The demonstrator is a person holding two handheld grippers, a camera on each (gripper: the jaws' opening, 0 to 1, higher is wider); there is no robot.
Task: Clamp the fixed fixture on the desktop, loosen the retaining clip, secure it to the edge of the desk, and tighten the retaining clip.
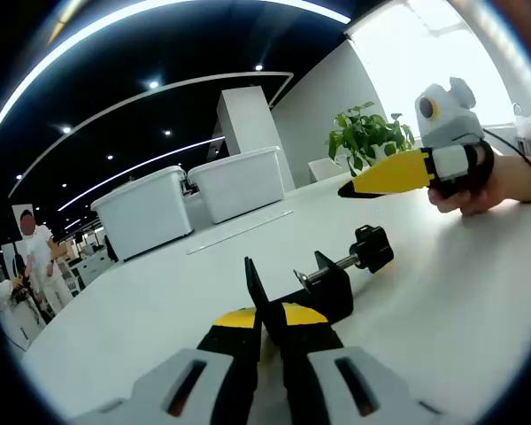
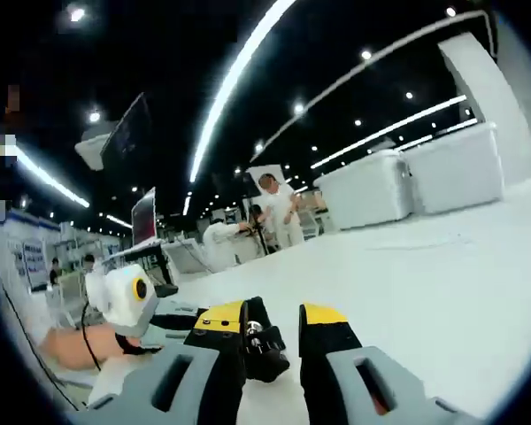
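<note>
A black clamp fixture [image 1: 332, 285] with a threaded screw and a black knob [image 1: 372, 248] lies on the white table [image 1: 478, 301]. My left gripper [image 1: 267, 312] is shut on the clamp's upright black plate, its yellow-tipped jaws pressed to either side. My right gripper [image 1: 352, 188], held by a hand [image 1: 478, 190], hovers above the table to the right of the clamp, apart from it and pointing left. In the right gripper view, my right gripper [image 2: 273, 315] stands open. Beyond the gap between its jaws I see the black clamp [image 2: 264, 350].
Two white lidded bins [image 1: 146, 212] [image 1: 239, 181] stand at the table's far side, with a potted plant [image 1: 367, 137] to their right. People [image 1: 35, 252] stand off the left end. More people [image 2: 279, 212] and monitors [image 2: 144, 217] are beyond the table.
</note>
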